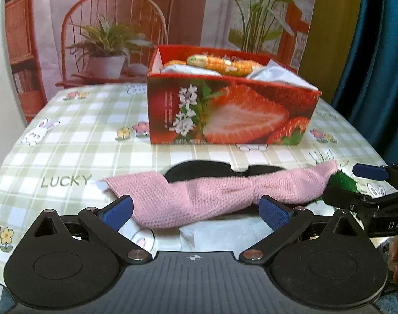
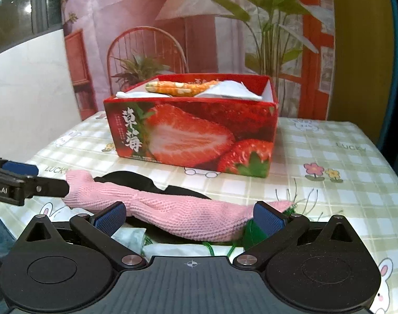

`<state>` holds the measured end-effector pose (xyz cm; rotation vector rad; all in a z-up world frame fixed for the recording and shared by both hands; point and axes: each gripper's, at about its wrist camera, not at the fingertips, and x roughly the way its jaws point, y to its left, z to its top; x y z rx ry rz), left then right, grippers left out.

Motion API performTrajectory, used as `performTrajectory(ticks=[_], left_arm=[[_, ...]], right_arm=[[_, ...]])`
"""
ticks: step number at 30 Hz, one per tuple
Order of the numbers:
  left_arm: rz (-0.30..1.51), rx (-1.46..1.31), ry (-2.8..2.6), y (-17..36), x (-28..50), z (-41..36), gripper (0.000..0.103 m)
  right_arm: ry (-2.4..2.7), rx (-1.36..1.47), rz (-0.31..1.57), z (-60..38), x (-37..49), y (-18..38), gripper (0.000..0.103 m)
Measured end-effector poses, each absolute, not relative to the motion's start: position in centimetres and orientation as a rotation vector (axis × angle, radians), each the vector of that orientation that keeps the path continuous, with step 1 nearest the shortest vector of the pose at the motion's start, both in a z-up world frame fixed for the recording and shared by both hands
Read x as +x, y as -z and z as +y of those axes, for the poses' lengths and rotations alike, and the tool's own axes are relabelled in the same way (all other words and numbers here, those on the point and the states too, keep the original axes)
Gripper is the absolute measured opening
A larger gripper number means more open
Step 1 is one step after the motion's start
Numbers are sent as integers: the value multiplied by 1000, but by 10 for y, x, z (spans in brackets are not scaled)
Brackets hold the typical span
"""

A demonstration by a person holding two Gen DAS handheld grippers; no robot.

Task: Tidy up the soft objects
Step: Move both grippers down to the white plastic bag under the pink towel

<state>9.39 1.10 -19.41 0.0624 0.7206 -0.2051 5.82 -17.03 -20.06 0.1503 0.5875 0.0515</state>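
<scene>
Checked green-and-white cloth with bunnies and flowers covers the surface (image 1: 68, 141), and everything is placed here relative to the pink knitted piece (image 1: 199, 196) lying across it. Nearest the cameras, the left claw (image 1: 196, 210) stands wide, its blue pads on either side of the pink piece's near edge, gripping nothing. The right claw (image 2: 189, 217) is likewise spread wide, with the pink piece (image 2: 178, 212) stretched between its fingers; whether the pads touch it cannot be told. White soft material (image 2: 183, 250) lies just under the near side of the pink piece, and green yarn (image 2: 251, 231) sits at its right end, beside the right claw's right finger. A black fabric item (image 1: 199, 171) lies partly under its far edge. Beyond that stands a red strawberry-printed box (image 1: 230, 112), open on top, holding white cloth or paper (image 2: 225, 91) and an orange-yellow knitted item (image 1: 222, 64) resting above it. Behind the box hangs a printed backdrop (image 1: 115, 13) with a chair and plants.
</scene>
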Motion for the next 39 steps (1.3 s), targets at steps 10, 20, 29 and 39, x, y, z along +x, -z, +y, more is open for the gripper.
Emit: performTrajectory(ticks=[10,20,29,39], left_arm=[[817,73,283,213,88,2,101],[879,70,305,231,93,1,75],[909,48,316,240,102,6,69],[917,48,284,246,107,12,72]], right_arm=[[-116,188,606,-172,56,205,95],[-176,198,673,-164,61,219,85],[-231,219,735,-160,67,229,78],[-54,311,776,-190,69,243,80]])
